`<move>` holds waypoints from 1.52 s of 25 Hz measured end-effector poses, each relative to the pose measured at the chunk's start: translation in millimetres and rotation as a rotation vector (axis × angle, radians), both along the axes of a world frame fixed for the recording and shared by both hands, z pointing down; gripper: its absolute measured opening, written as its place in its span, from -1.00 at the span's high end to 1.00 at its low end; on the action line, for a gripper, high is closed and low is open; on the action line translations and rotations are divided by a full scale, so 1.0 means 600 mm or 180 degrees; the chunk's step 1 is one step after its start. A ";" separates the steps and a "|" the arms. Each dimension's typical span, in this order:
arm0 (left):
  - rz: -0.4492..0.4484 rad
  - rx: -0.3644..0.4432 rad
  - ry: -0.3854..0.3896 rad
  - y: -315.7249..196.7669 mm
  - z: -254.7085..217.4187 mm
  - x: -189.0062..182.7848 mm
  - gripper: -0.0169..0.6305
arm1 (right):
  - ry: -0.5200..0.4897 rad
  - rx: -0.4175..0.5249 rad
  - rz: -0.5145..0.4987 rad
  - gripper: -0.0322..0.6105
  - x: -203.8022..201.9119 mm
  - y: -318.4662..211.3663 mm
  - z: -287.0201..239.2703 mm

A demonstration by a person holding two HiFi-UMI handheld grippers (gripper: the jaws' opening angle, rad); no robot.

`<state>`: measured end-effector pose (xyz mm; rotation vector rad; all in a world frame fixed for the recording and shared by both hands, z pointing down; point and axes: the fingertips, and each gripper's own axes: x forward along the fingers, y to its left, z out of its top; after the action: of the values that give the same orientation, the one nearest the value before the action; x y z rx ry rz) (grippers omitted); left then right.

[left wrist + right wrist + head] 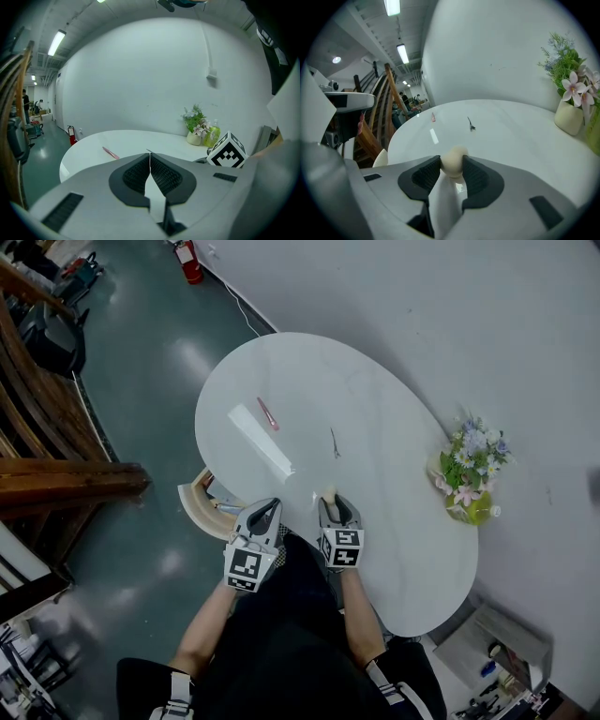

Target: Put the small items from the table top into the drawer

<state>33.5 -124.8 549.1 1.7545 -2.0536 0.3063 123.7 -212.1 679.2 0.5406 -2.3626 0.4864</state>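
White oval table (412, 559) stands against a white wall on a green floor, with a pink stick (268, 413) toward its far left edge, a dark clip (335, 442) mid-top and a flower pot (467, 486) at the right edge. At the near edge the right gripper (330, 502) is clamped on a cream ball (453, 161), and the left gripper (265, 510) beside it has its jaws together. Only the head view shows the drawer (195, 502) open under the left edge; only the gripper views show ceiling lights (392, 6).
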 end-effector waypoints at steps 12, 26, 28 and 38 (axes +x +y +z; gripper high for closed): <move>-0.0370 0.0153 -0.0141 0.049 -0.043 -0.068 0.88 | -0.0579 0.0228 -0.0213 0.39 -0.080 0.005 -0.147; -0.1130 0.0166 -0.0237 0.190 -0.071 -0.139 0.88 | -0.0892 0.0330 -0.1226 0.39 -0.209 0.159 -0.235; -0.1255 0.0165 -0.0245 0.212 -0.072 -0.149 0.88 | -0.0920 0.0307 -0.1370 0.39 -0.225 0.185 -0.238; -0.1775 0.0127 -0.0223 0.313 -0.065 -0.173 0.88 | -0.0928 0.0175 -0.2055 0.39 -0.273 0.312 -0.232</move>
<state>-70.1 63.1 509.9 1.1309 -2.5028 0.1551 -40.0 -24.7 539.9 -0.3005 -2.6476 0.2075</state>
